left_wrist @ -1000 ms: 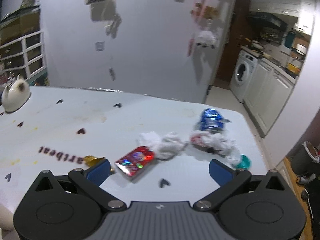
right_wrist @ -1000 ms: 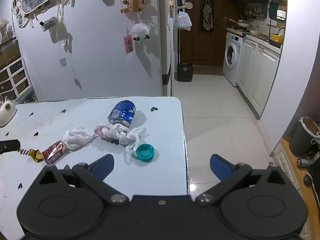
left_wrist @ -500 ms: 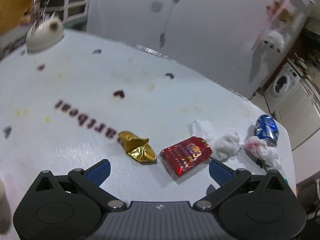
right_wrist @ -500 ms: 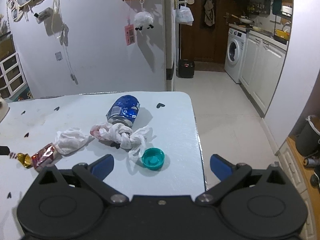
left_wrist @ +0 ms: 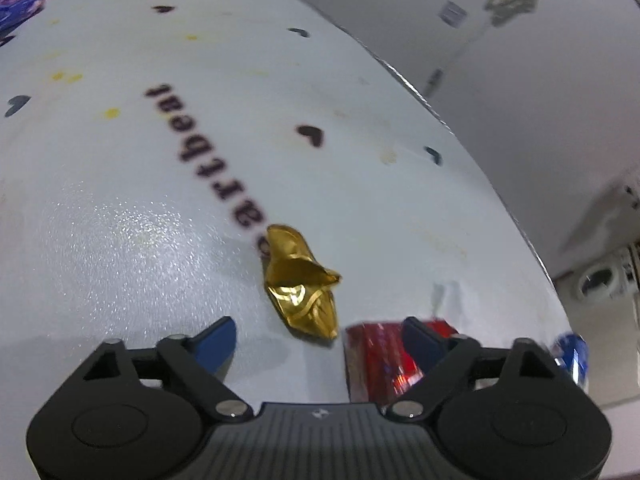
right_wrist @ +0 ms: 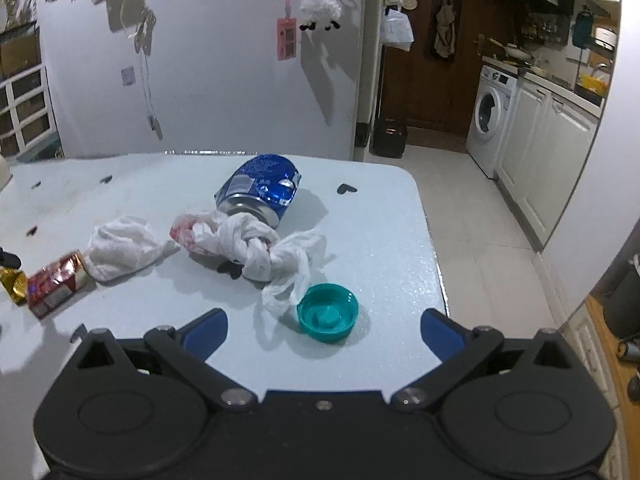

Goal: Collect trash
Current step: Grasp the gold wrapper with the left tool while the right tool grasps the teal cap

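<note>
- Your left gripper (left_wrist: 318, 336) is wide open, its blue fingertips (left_wrist: 214, 340) spread with nothing between the pads, and it hangs low over the white table (left_wrist: 120, 208).
- It has swung round and dropped since a second ago: back then it looked across the table at the whole litter pile; now the view is tilted steeply down and the crumpled gold foil wrapper (left_wrist: 302, 284) fills the middle, just ahead of the gap between the jaws.
- Half a second ago that foil lay further out in front; it now sits almost between the fingertips, closer to the right one.
- The red snack packet (left_wrist: 376, 360) lies right beside the foil, and your right fingertip now partly covers it; earlier it lay clear ahead of the fingers.
- The blue crushed can (left_wrist: 572, 358) has slid to the far right edge of the left view, blurred.
- Your right gripper (right_wrist: 324, 326) is also spread wide and holds nothing.
- It has eased forward over the table: the teal bottle cap (right_wrist: 328, 318) was well ahead a second ago and now sits just ahead of the open jaws, nearer the middle of the gap.
- The rest of the trash has not shifted: a knotted white plastic bag (right_wrist: 256, 246) touches the can (right_wrist: 258, 190), and a wad of white tissue (right_wrist: 124, 248) lies to its left, touching the packet (right_wrist: 56, 282).
- The foil (right_wrist: 14, 286) shows at the far left edge of the right view.
</note>
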Demonstrator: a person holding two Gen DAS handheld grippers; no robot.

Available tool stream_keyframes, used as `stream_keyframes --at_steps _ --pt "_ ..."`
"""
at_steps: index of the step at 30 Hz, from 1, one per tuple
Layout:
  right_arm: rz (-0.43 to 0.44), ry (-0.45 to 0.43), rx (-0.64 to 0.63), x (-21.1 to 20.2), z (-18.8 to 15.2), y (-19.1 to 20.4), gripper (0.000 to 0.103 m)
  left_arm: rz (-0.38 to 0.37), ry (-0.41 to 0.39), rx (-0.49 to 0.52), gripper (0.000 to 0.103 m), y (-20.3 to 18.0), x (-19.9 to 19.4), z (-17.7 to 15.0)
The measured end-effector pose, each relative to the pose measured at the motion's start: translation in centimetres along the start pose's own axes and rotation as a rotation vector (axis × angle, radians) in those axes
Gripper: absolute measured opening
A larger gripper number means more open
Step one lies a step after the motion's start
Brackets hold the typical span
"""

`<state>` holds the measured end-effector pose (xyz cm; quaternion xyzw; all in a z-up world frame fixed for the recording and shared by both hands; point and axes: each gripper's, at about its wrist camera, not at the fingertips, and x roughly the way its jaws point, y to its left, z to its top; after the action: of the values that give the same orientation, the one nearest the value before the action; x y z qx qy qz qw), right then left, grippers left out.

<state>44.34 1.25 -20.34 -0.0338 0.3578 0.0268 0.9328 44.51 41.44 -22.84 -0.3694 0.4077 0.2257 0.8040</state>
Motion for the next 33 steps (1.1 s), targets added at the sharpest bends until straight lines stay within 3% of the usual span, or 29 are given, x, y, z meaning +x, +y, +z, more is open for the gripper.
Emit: stream_keyframes --at_steps 8,18,28,33 --pt "0.024 0.028 -0.037 2.6 0.0 0.4 0.103 0.078 -0.095 0.126 0.075 -2.1 1.3 0.6" --pt "0.039 0.083 -0.067 6.3 0.7 0.7 0.081 0.125 -0.127 0.27 0.047 -1.9 1.7 0.7" --pt "0.075 0.16 -0.113 7.8 0.4 -0.3 0.072 0.099 -0.09 0.356 0.046 -0.6 0.8 0.5" --pt "0.086 0.151 -0.136 7.6 0.1 -0.8 0.069 0.086 -0.059 0.416 0.046 -0.2 0.0 -0.2"
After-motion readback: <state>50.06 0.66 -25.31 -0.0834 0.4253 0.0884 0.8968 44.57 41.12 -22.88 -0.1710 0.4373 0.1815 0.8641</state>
